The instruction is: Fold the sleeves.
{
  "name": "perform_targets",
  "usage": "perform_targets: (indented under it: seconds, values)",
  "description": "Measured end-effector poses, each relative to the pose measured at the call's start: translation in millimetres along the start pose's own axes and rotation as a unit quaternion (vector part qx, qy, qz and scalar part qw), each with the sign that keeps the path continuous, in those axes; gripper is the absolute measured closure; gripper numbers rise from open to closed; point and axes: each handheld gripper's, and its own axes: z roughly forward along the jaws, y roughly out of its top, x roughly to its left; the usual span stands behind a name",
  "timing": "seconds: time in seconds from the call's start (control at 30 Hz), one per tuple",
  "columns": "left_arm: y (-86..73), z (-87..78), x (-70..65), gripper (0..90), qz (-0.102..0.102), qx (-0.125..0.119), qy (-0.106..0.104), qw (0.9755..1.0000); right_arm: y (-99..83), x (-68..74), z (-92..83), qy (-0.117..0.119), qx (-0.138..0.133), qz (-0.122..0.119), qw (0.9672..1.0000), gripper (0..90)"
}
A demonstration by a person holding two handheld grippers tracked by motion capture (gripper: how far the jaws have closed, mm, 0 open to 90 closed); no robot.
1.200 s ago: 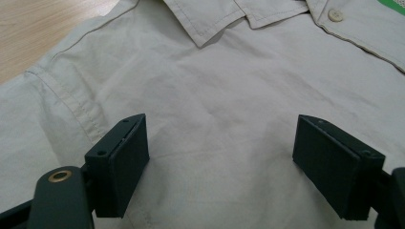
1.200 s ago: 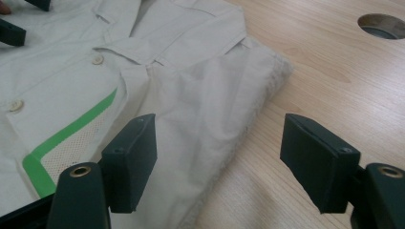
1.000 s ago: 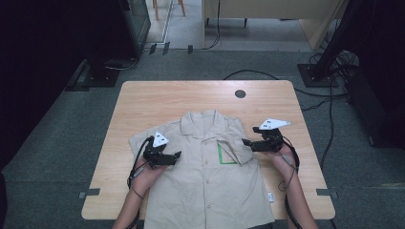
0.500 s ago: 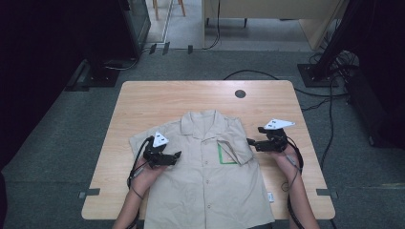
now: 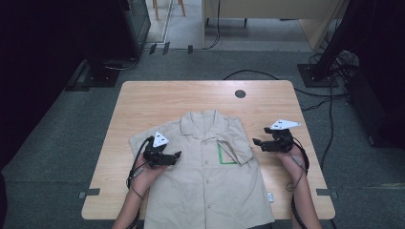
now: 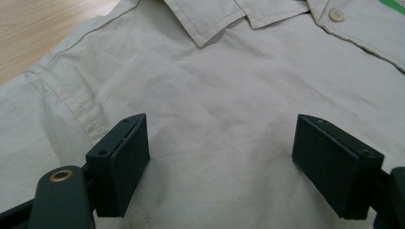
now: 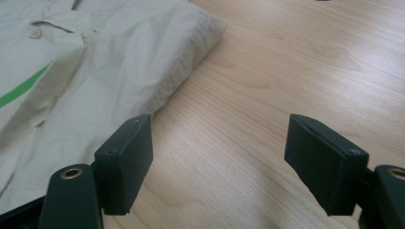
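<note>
On the wooden table [image 5: 157, 102] lies a beige short-sleeved shirt [image 5: 205, 186], spread flat with its front up, collar [image 5: 204, 125] toward the far edge and hem hanging at the near one. It sits roughly in the middle of the tabletop, a row of buttons running down its front and a green-edged patch [image 5: 225, 155] on the chest, on the side nearer the right hand. That side's sleeve [image 5: 241, 143] is folded in over the chest, so its cuff edge lies just beside the bare wood.

The left gripper [image 5: 176, 156] rests low over the shirt's other shoulder area, held by a hand that comes in from the near edge. From the left gripper view its 2 black jaws stand wide apart with plain cloth [image 6: 215, 109] between them — nothing is pinched, though whether the tips actually touch the fabric I cannot tell. The collar [image 6: 224, 19] and 1 button [image 6: 336, 15] show just beyond.

The right gripper [image 5: 258, 142] hovers close beside the folded sleeve, pointing toward it. Its jaws are spread wide too, and they hold nothing; in the right gripper view bare wood [image 7: 267, 95] lies between them, with the sleeve's folded edge [image 7: 191, 57] just off the left-hand jaw and the green stripe [image 7: 24, 88] farther in. A cable trails from each gripper back along the forearm.

A small dark round hole [image 5: 240, 94] sits in the tabletop near the far edge — well apart from the shirt.
</note>
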Motion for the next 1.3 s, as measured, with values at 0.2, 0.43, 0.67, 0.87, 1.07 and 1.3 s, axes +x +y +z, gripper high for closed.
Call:
perform_targets:
  seconds: [0.2,0.43,0.67,0.87,1.07,1.3]
  values:
    - [0.1,-0.1,0.4,20.1,-0.001,0.001,0.002,1.0000,-5.3,-6.6,-2.7,-0.007,0.004,0.004,1.0000,24.2]
    - [-0.3,-0.2,0.2,20.3,0.000,-0.001,-0.001,1.0000,-10.3,-10.3,-2.0,-0.015,0.014,0.004,0.9998,24.2]
    - [0.2,-3.6,1.3,25.2,-0.002,0.000,-0.008,1.0000,-14.9,-10.7,2.7,-0.024,0.032,-0.001,0.9992,24.0]
    - [4.7,-10.1,2.4,25.3,0.000,-0.005,-0.009,0.9999,-16.2,-10.5,2.5,-0.025,0.030,0.001,0.9992,23.1]
    - [6.7,-15.7,12.3,25.6,-0.015,-0.009,-0.018,0.9997,-17.7,-11.5,1.1,-0.033,0.033,0.008,0.9989,18.5]
    - [9.4,-20.7,20.3,25.5,-0.019,-0.010,-0.023,0.9995,-20.1,-13.2,-1.8,-0.031,0.035,0.007,0.9989,15.8]
